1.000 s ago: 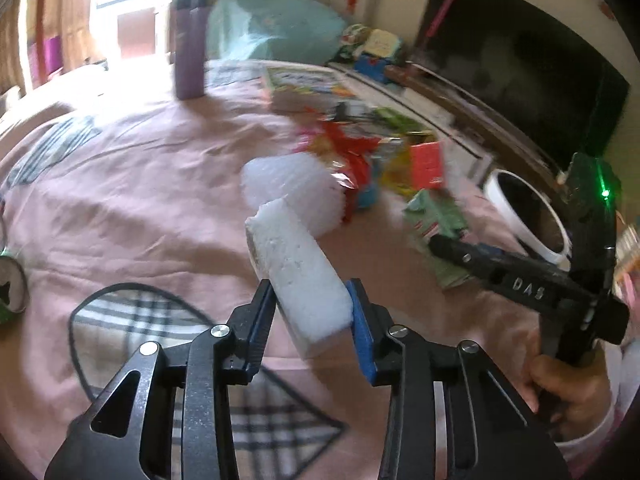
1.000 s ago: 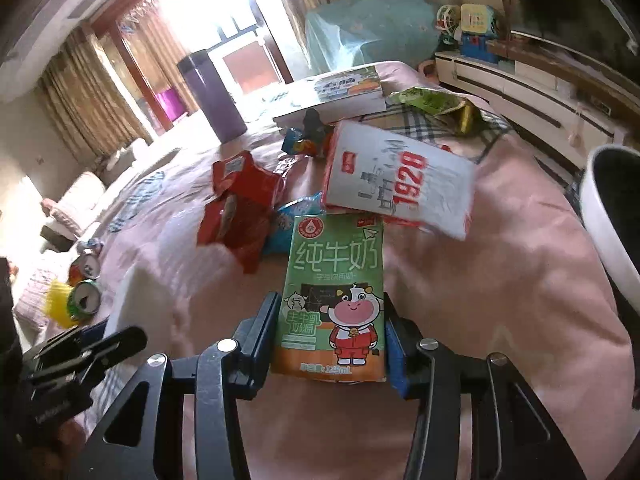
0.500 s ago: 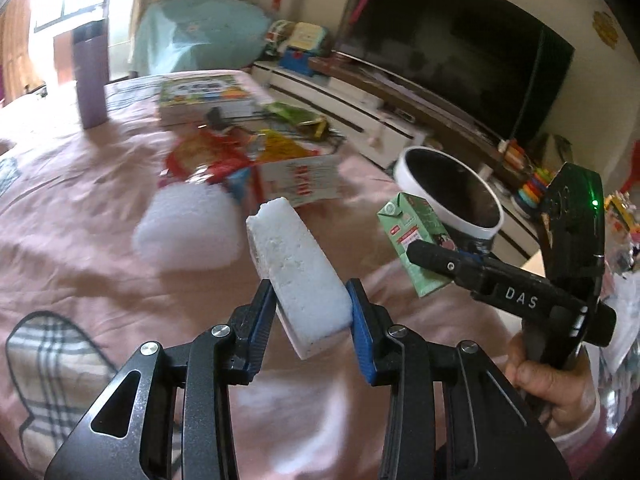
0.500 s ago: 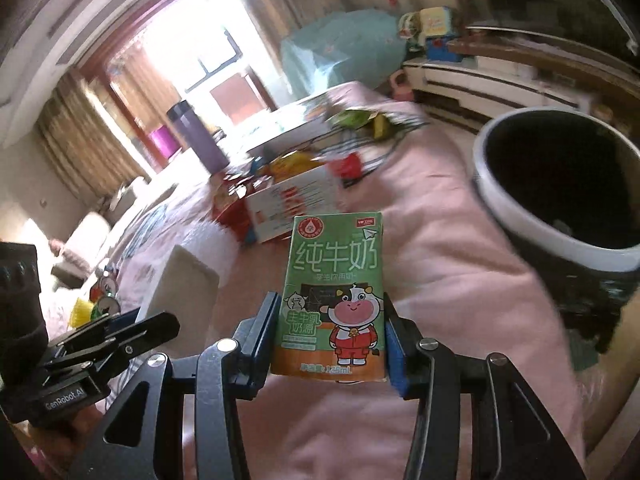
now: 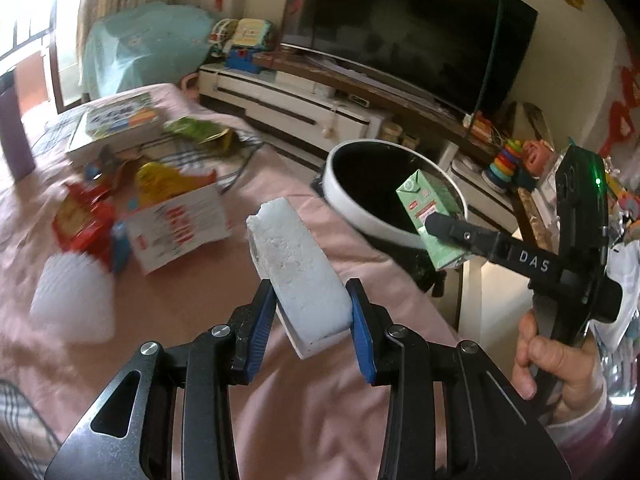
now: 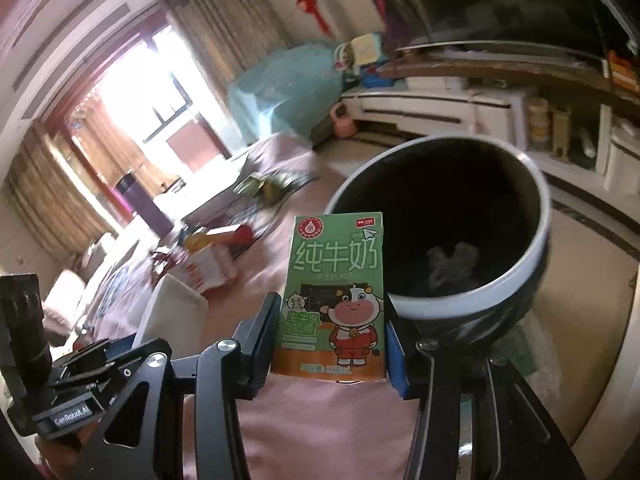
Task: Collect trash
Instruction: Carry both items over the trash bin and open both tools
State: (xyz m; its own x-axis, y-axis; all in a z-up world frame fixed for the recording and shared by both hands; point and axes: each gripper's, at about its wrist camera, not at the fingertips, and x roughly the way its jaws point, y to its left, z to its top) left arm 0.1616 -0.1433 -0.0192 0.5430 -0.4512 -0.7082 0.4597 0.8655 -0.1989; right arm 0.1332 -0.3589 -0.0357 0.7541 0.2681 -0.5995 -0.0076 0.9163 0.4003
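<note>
My left gripper (image 5: 314,314) is shut on a white foam block (image 5: 294,268), held above the pink bed cover. My right gripper (image 6: 330,334) is shut on a green milk carton (image 6: 334,296); in the left wrist view the carton (image 5: 430,216) hangs at the near rim of the round black bin with a white rim (image 5: 356,216). The bin (image 6: 536,248) stands beside the bed, just right of the carton, with crumpled trash at its bottom. The foam block (image 6: 172,312) and left gripper show at the right wrist view's lower left.
On the pink bed lie a white box with red print (image 5: 180,228), red and yellow wrappers (image 5: 84,216), a white foam sheet (image 5: 72,304), a green bag (image 5: 196,130) and a flat box (image 5: 116,124). A TV (image 5: 404,28) stands on a low cabinet beyond the bin.
Both grippers swung right from the trash pile toward the bin, still holding the foam block and the carton. The carton now sits at the bin's rim.
</note>
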